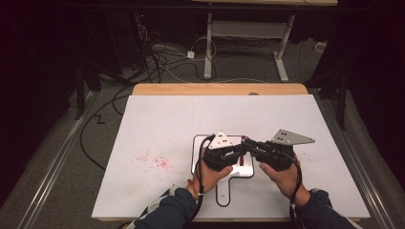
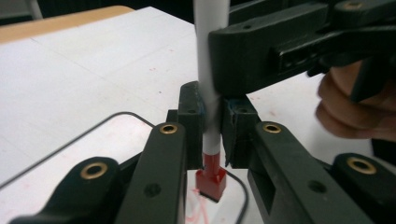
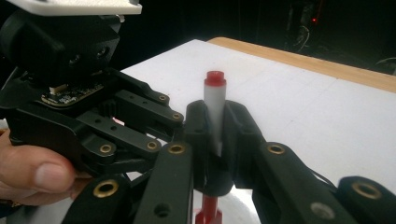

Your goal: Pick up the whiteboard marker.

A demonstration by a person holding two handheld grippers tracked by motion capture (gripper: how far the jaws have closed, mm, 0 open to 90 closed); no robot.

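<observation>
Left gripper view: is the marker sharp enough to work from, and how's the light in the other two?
Left gripper view: the marker between the jaws is fairly sharp, the right gripper close above it soft. Right gripper view: marker clear, background dark, the left gripper shadowed. High view: the room is dim, the white board evenly lit, no glare.

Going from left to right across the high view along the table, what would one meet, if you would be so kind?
Red marks on the white table cover → left gripper → upright red-and-white marker → right gripper → bare white table cover.
</observation>
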